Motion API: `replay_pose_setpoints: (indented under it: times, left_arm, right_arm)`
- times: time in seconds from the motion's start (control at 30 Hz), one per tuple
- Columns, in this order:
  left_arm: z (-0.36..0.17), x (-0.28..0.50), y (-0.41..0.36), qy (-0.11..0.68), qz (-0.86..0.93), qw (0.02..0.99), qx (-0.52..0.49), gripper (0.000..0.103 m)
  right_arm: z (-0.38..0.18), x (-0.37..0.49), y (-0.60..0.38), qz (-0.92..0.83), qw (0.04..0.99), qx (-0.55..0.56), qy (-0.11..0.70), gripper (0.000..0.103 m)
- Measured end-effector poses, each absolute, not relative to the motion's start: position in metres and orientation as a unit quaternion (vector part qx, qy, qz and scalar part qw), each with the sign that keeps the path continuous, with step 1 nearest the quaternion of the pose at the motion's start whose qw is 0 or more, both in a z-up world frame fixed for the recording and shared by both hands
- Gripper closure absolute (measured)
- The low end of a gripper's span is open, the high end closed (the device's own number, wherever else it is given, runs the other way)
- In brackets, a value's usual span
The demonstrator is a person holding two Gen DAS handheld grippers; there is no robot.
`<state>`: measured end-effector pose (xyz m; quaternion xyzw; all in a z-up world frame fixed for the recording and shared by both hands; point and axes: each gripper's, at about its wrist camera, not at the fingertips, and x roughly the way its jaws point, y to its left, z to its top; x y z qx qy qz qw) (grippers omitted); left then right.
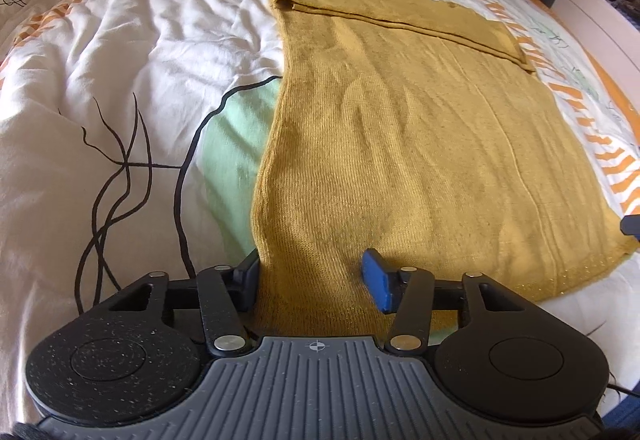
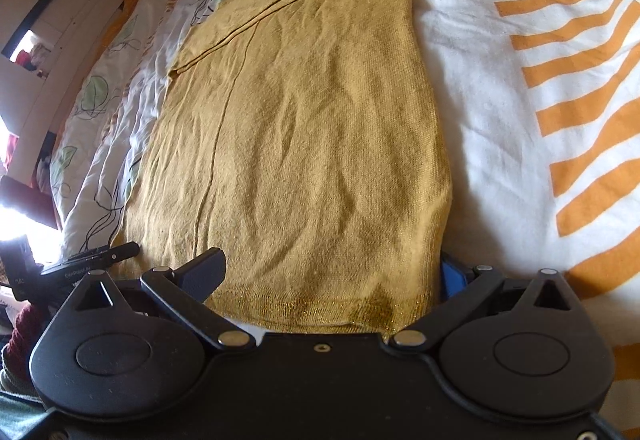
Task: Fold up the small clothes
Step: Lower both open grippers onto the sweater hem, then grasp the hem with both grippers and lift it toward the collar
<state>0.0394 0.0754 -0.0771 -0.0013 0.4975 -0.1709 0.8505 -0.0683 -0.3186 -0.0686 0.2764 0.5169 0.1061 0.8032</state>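
Mustard knit sweater (image 1: 400, 128) lies flat on the patterned duvet (image 1: 132, 52), sleeve folded across. Both the left gripper (image 1: 316, 282) and right gripper (image 2: 332, 272) straddle hem corners, jaws apart. Closing shallow risks pinching one layer only, or snagging duvet.

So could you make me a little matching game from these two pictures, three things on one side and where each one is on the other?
Things:
1. mustard knit garment
2. left claw
3. right claw

Places:
A. open around the garment's near right corner
B. spread flat on the patterned bedcover
C. open around the garment's near left corner

Pairs: 1-B, 2-C, 3-A
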Motion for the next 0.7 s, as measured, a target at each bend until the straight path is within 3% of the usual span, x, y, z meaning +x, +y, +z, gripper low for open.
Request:
replay_pose_setpoints:
  times: [0.13, 0.2, 0.27, 0.3, 0.33, 0.37, 0.7]
  left_arm:
    - [-0.077, 0.039, 0.079, 0.498, -0.174, 0.85, -0.018, 0.071]
    - [-0.078, 0.039, 0.084, 0.499, -0.179, 0.847, -0.04, 0.08]
    - [-0.079, 0.04, 0.089, 0.498, -0.178, 0.846, -0.063, 0.089]
    - [-0.078, 0.041, 0.092, 0.497, -0.179, 0.846, -0.075, 0.092]
    - [-0.078, 0.041, 0.093, 0.495, -0.179, 0.846, -0.083, 0.095]
    - [-0.077, 0.04, 0.093, 0.494, -0.179, 0.847, -0.086, 0.095]
    - [-0.04, 0.05, 0.097, 0.442, -0.19, 0.866, -0.135, 0.097]
  right_arm:
    - [-0.068, -0.071, -0.32, 0.109, 0.806, 0.28, 0.509, 0.001]
    - [-0.067, -0.072, -0.323, 0.101, 0.808, 0.286, 0.505, 0.01]
    - [-0.068, -0.074, -0.329, 0.089, 0.804, 0.301, 0.505, 0.045]
    - [-0.071, -0.076, -0.334, 0.08, 0.799, 0.315, 0.505, 0.057]
    - [-0.074, -0.077, -0.338, 0.073, 0.794, 0.329, 0.506, 0.083]
    - [-0.076, -0.079, -0.34, 0.066, 0.79, 0.338, 0.507, 0.089]
    - [-0.047, -0.081, -0.345, 0.076, 0.828, 0.357, 0.425, 0.089]
